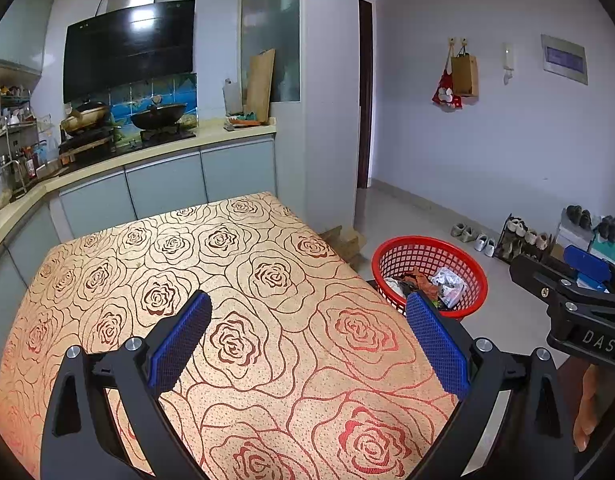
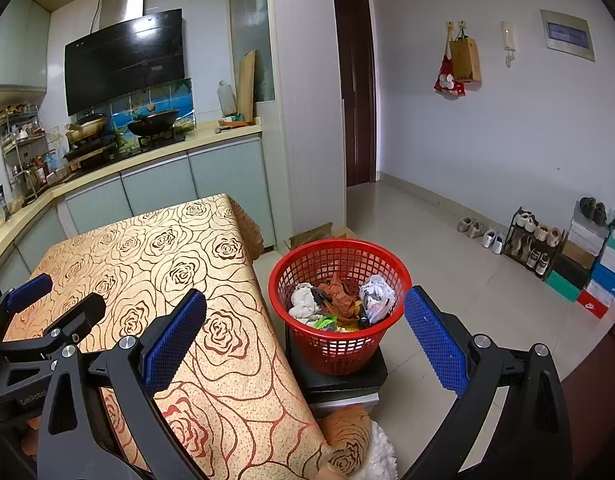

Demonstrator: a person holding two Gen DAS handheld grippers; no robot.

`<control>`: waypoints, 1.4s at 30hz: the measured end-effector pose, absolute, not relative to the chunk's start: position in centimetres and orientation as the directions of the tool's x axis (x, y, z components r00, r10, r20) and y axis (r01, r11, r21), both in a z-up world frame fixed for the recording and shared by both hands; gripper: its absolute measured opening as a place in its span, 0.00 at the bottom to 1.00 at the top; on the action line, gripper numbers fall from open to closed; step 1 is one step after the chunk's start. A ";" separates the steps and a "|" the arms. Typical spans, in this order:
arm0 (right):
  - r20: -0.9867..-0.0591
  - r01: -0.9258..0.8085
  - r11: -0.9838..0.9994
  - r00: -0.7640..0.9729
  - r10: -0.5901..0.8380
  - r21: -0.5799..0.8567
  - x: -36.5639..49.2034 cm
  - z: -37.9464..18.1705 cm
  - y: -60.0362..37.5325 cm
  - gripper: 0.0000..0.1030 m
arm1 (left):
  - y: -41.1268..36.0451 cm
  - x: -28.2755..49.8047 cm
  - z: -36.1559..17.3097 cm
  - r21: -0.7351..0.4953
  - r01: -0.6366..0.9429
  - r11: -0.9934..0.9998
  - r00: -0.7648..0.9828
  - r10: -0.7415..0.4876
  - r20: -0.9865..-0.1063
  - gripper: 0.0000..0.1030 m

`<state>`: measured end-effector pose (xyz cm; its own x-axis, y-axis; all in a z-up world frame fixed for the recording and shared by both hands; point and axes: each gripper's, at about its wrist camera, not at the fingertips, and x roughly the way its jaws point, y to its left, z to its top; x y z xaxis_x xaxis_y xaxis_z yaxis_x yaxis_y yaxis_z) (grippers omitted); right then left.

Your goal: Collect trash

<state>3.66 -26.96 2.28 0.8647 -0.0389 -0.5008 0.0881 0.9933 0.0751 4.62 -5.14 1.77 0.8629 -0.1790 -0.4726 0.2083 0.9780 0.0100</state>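
Your left hand-held gripper (image 1: pixel 309 320) is spread wide with nothing between its blue pads (image 1: pixel 183 344), hovering over the worktop (image 1: pixel 247 280) and its rose-patterned cloth. Your right hand-held gripper (image 2: pixel 305 320) is just as wide and also holds nothing; its left finger sits over the worktop's right edge, its right finger over the floor (image 2: pixel 447 264). Between those fingers, in the right wrist view, you see the red basket (image 2: pixel 339 344) just beside the worktop, standing on a dark box (image 2: pixel 339 380). The trash (image 2: pixel 339 300) lies inside it: crumpled white paper, an orange-brown wrapper, a white plastic bag and a green scrap. Farther out, a kitchen counter (image 2: pixel 155 156) runs behind the worktop, and shoes (image 2: pixel 527 240) line the far wall.
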 end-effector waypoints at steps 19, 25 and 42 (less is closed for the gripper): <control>-0.515 0.088 0.993 0.857 -0.037 0.076 3.9 1.4 -26.5 0.94 | -4.5 5.2 0.9 0.011 0.199 0.980 0.838 -0.165 -0.520 0.92; -0.531 0.076 0.994 0.847 -0.021 0.083 4.3 0.8 -26.1 0.94 | -3.9 5.4 0.7 0.018 0.189 0.982 0.835 -0.151 -0.528 0.91; -0.813 -0.323 0.939 0.511 0.279 0.119 16.1 -10.2 -2.8 0.95 | 21.2 7.5 -8.1 0.073 -0.390 0.918 0.548 0.295 -0.783 0.92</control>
